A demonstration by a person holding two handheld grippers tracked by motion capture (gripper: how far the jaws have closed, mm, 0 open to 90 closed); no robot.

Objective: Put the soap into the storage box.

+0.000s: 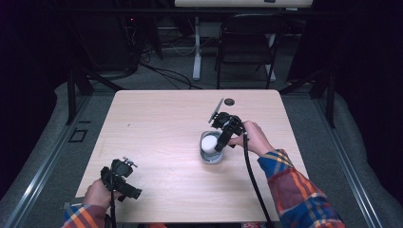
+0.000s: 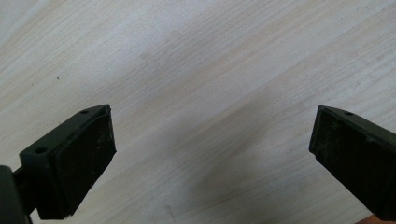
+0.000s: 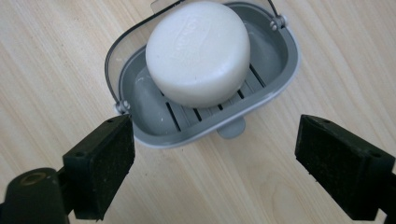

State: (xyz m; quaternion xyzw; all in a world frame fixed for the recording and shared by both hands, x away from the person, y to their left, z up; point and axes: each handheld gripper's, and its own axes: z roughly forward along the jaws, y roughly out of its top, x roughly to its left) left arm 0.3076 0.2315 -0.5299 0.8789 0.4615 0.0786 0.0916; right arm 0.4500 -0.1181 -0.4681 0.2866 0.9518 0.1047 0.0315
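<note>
A smooth, round white soap bar (image 3: pixel 198 51) lies on the slatted floor of an oval grey plastic soap dish (image 3: pixel 280 77) on the pale wood-grain bench (image 3: pixel 56 56), the right tool (image 3: pixel 215 158) spread open just above it, the left tool (image 2: pixel 212 154) open too, well apart.

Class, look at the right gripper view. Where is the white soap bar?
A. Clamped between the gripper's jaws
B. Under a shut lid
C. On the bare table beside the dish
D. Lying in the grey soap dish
D: the white soap bar lies on the slatted floor of the grey soap dish, while the right gripper stands open, jaws wide apart, short of it.
</note>
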